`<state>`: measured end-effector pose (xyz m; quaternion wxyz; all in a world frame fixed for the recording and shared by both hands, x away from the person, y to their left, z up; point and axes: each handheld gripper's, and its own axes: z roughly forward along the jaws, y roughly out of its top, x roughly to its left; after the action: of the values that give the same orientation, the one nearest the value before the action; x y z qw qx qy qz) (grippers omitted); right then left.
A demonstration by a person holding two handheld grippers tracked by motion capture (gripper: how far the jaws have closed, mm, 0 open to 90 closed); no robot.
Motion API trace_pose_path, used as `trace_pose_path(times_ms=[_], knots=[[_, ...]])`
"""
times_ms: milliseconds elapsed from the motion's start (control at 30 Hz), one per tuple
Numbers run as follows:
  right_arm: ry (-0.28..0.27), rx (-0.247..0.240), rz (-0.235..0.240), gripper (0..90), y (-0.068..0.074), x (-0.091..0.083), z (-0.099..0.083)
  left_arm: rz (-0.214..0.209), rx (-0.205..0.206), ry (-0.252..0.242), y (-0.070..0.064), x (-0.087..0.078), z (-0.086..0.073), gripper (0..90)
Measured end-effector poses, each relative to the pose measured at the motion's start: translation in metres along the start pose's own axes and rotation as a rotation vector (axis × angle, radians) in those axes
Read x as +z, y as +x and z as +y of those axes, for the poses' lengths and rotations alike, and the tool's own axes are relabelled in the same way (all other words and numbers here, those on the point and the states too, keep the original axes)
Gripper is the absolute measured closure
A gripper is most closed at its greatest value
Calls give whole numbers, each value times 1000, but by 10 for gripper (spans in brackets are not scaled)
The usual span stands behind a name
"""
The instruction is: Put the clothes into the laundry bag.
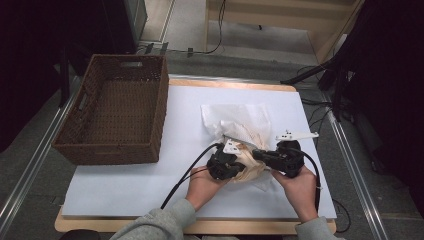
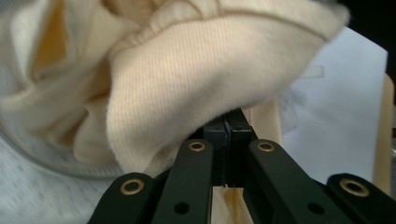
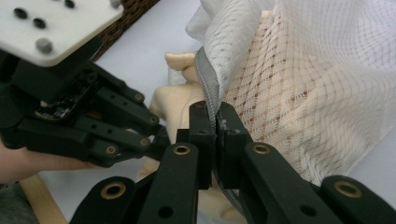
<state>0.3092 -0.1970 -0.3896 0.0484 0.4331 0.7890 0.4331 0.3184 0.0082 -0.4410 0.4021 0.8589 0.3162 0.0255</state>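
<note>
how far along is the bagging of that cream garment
Partly done: much of the cream garment looks already inside the white mesh bag. In hand: the right gripper pinches the bag's zipper edge, and the left gripper is shut on garment fabric. Left: tucking in the rest and closing the zipper.

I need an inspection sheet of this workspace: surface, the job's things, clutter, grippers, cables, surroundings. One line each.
Surface: white sheet on a wooden table, bare at the left front.
Job's things: cream garment half inside a white mesh laundry bag, near the front middle.
Clutter: brown wicker basket at the left, overhanging the table edge; nothing seen inside.
Grippers: left gripper jaws closed on the cream garment; right gripper jaws closed on the bag's grey zipper edge.
Cables: black cable trails from the left gripper across the sheet towards the person.
Surroundings: grey floor, metal rails beside the table, more cables at the back.
</note>
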Motion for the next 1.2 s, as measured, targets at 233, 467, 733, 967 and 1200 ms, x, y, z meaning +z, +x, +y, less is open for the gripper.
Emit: trace_pose_path(times_ms=[233, 467, 733, 967, 1200], knots=[[1, 3, 7, 888, 1, -1, 2, 22, 1, -5, 8, 6, 18, 900], [-8, -16, 28, 890, 7, -2, 4, 38, -2, 1, 22, 11, 29, 900], [-45, -56, 70, 891, 21, -12, 12, 48, -18, -19, 29, -3, 31, 900], [-53, -69, 76, 890, 24, -17, 12, -3, 20, 29, 22, -4, 33, 900], [-28, -25, 65, 890, 8, -12, 6, -11, 66, 73, 21, 17, 45, 900]])
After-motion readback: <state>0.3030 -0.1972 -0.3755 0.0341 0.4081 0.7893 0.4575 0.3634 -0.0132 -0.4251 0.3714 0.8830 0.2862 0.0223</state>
